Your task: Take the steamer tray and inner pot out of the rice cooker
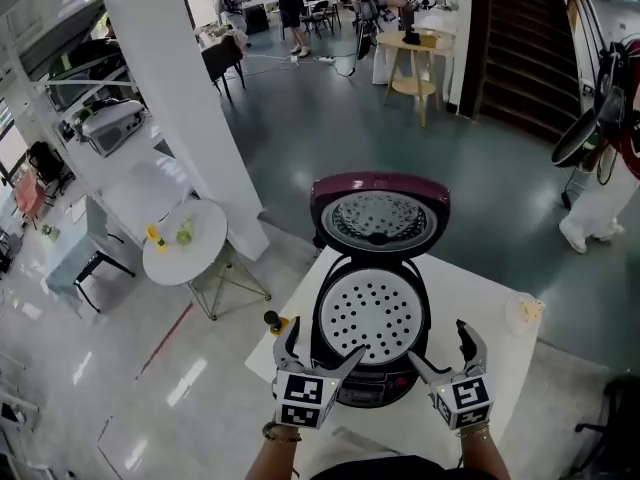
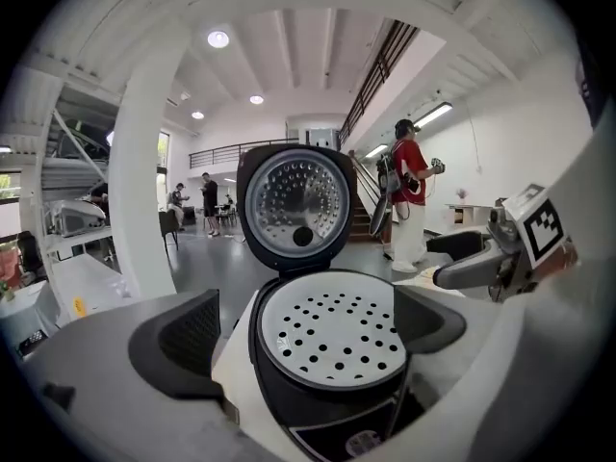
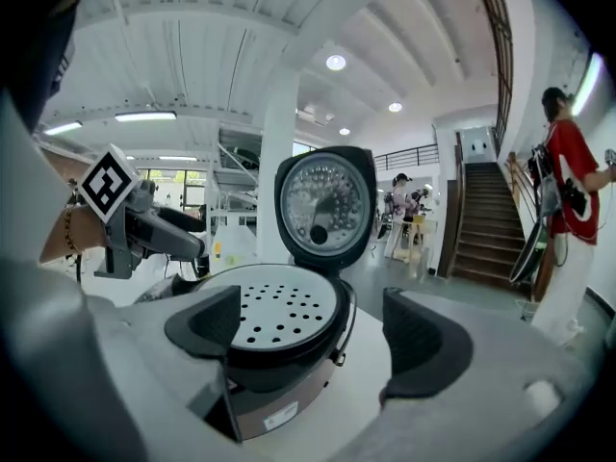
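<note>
Rice cooker (image 1: 372, 386) stood on white table (image 1: 495, 313), lid (image 1: 380, 214) raised. Perforated steamer tray (image 1: 372, 315) sat in cooker's mouth. Left gripper (image 1: 318, 353) and right gripper (image 1: 442, 351) flanked cooker front, jaws apart, holding nothing

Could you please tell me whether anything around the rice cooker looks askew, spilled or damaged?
Nothing stands out: the steamer tray sits level in the rice cooker, the lid stands open, and I see no spill or damage.
</note>
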Motion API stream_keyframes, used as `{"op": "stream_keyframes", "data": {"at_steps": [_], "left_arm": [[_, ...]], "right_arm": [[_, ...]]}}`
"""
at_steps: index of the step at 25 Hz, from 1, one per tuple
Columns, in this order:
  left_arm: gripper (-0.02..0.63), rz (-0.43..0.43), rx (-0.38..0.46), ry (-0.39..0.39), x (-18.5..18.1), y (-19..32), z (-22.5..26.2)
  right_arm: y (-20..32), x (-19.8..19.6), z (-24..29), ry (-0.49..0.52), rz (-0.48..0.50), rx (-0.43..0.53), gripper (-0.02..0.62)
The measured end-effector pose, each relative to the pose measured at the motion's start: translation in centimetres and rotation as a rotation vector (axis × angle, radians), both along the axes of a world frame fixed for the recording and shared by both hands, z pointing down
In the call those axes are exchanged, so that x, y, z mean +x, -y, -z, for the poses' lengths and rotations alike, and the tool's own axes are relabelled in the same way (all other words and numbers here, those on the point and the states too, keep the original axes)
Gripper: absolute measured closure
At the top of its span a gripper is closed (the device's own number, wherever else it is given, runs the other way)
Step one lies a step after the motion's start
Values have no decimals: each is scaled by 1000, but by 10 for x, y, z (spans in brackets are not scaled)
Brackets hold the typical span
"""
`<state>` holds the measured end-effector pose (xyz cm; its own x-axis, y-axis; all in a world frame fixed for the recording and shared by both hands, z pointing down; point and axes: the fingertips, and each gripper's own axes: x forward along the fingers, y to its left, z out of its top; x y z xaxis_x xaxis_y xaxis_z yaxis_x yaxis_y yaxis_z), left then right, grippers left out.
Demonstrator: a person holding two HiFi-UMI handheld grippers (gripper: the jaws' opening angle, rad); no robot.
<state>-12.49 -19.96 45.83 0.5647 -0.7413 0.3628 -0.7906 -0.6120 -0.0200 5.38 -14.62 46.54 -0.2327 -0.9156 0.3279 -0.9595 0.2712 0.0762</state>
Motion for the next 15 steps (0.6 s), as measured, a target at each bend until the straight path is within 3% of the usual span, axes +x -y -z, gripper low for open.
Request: {"op": "stream_keyframes", "data": {"at_steps": [5,11,15], "left_arm": [[51,-44,-39,84,7,37,-30],[55,-136,-243,139,18,63,-63],[81,-168,-294,277,17,89,-81]], "right_arm": [[39,6,-36,-82,-49,-129,138],[78,4,-65,-221,-76,-298,141],[104,3,-85,-341,-73,-427,146]]}}
